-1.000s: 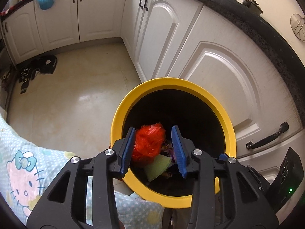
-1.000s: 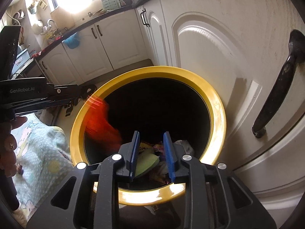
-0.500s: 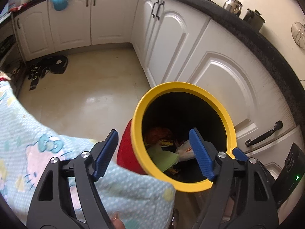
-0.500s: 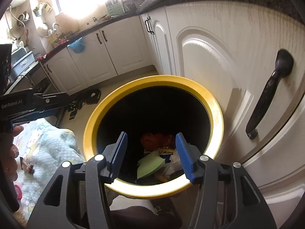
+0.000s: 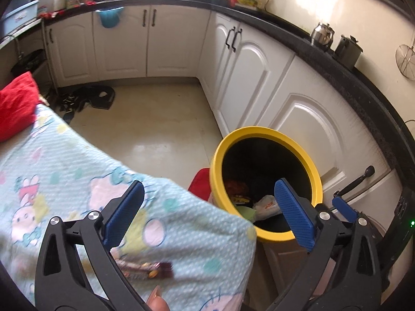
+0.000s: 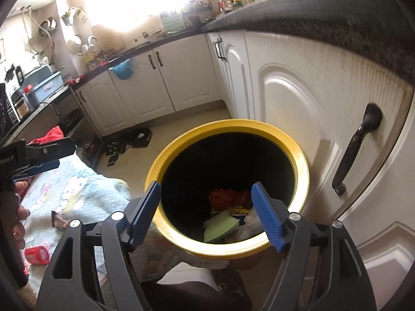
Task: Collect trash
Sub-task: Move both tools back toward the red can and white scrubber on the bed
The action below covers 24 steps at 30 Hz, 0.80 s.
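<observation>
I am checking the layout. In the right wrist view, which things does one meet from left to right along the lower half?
Red can → brown wrapper → yellow bin → black cabinet handle.

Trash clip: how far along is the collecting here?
Done: red crumpled wrapper and green piece lie inside the yellow-rimmed bin. In hand: nothing; left hand-held gripper and right hand-held gripper are open. Left: brown wrapper and red can on the patterned cloth.
</observation>
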{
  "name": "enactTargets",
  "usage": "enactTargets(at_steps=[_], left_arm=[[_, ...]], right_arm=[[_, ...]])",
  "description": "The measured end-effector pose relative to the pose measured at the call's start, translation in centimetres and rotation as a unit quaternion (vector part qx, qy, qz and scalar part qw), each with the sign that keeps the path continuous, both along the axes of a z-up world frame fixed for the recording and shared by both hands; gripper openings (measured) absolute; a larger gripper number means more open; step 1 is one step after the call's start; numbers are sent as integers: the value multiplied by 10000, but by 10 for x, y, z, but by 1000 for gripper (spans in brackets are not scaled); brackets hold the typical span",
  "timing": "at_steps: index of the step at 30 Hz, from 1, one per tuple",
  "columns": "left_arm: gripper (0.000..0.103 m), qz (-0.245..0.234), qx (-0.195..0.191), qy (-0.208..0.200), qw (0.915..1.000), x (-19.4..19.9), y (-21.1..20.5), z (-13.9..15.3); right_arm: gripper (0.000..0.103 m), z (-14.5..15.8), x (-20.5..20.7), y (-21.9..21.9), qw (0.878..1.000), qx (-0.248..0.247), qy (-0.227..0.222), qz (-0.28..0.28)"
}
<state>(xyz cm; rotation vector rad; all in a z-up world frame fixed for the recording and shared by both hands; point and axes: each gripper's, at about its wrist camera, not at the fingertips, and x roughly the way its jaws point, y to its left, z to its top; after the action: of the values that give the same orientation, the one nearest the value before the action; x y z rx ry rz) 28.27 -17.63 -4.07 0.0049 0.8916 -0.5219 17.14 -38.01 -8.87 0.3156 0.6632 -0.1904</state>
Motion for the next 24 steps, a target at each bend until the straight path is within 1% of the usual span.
enactTargets(at_steps=[2,8,17,21,24], left_arm=[[92,115,-4,-40,9999,-6,10,2],[92,383,-44,-154,9991,-20,41,9],[92,768,-167,-295,9965,-41,90,20],[92,925,-249,-329,9949,-49,111,24],[92,1061,-243,-380,9933,-55,125,27]], right_arm=[[77,5,-3,5,10000,-18,-53,75],[81,16,-9,24,9992,-97,-181,334],[82,32,-14,54,9964,-197,-310,763],[82,35,-15,67,9946,-226,-338,959],[82,37,-17,80,9927,-238,-346,1131]])
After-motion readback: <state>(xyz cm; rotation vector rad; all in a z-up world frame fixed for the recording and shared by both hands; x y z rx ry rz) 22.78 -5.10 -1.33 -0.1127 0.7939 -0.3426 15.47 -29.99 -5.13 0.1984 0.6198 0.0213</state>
